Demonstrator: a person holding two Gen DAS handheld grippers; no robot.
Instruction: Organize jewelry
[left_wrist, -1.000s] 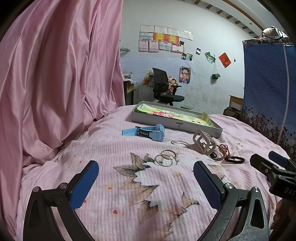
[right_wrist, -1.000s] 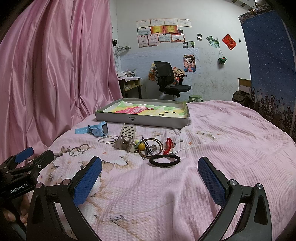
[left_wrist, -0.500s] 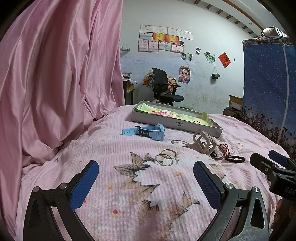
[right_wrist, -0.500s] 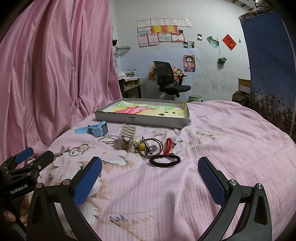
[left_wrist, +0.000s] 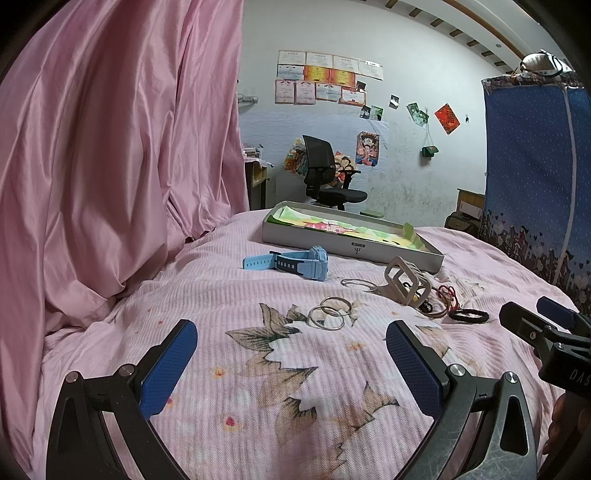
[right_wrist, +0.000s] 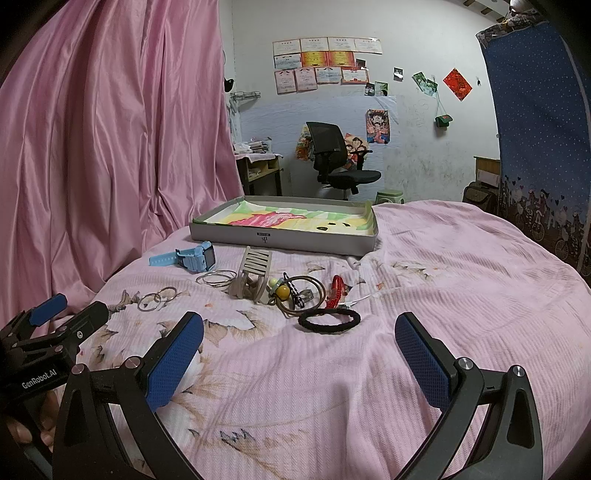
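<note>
Jewelry lies loose on a pink bedspread in front of a shallow grey box (right_wrist: 225, 236) (left_wrist: 306, 242) lined with coloured paper. A light blue watch (right_wrist: 192, 255) (left_wrist: 295, 261) rests at the left, with silver rings (right_wrist: 155, 298) (left_wrist: 328, 314), thin bangles (right_wrist: 218, 277), a beige hair claw (right_wrist: 253, 275) (left_wrist: 404, 282), a beaded tangle (right_wrist: 295, 293), a red cord (right_wrist: 338, 290) and a black hair tie (right_wrist: 328, 322) (left_wrist: 468, 316) nearby. My left gripper (left_wrist: 291, 360) hovers open short of the rings. My right gripper (right_wrist: 299, 349) hovers open just short of the hair tie.
A pink curtain (left_wrist: 110, 166) hangs along the left side of the bed. A blue patterned cloth (right_wrist: 543, 110) hangs at the right. Beyond the bed stand a black office chair (right_wrist: 336, 162) and a small desk (right_wrist: 258, 170) against the wall.
</note>
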